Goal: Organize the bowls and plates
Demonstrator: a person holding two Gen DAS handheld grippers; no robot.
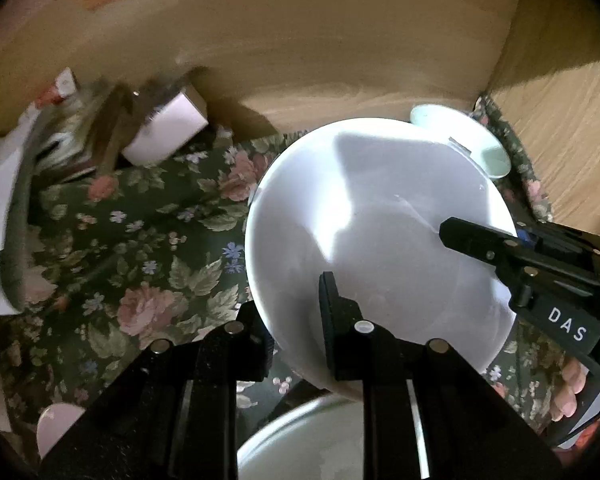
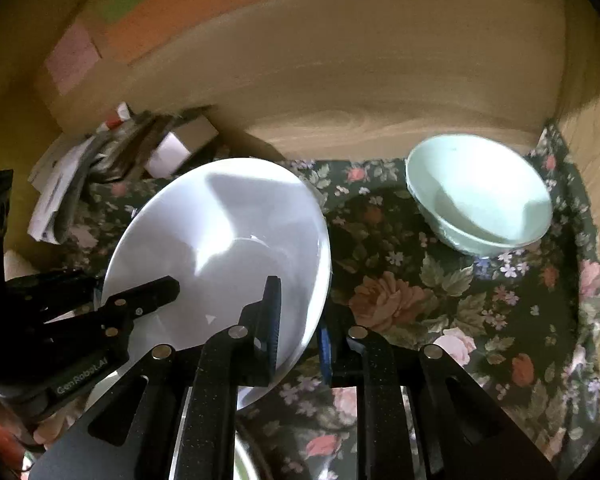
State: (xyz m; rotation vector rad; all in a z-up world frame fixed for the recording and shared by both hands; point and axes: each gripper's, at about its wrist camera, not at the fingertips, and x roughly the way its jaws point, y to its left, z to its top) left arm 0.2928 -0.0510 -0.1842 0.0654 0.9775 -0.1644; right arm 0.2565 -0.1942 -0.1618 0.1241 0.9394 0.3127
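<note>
Both grippers clamp one white plate [image 1: 380, 248] by opposite edges. Left gripper [image 1: 300, 332]: jaws closed on the near rim, one finger over the plate's face, the other below it. Right gripper [image 2: 300, 320]: jaws likewise closed on the rim, the blue-padded finger [image 2: 274, 320] lying on the upper face, its partner under the edge. Each view shows the other gripper pinching the far side of the plate. Plate: tilted, raised off the floral cloth [image 2: 420, 300], lit by a bright patch with a shadow across its well. Pale green bowl [image 2: 480, 196]: upright on the cloth near the back right corner, apart from the plate. Another white dish [image 1: 312, 440] lies just below the plate, beside the left gripper. Boxes and papers [image 1: 164, 132] crowd the back left corner. Wooden walls [image 2: 380, 80] enclose the cloth.
</note>
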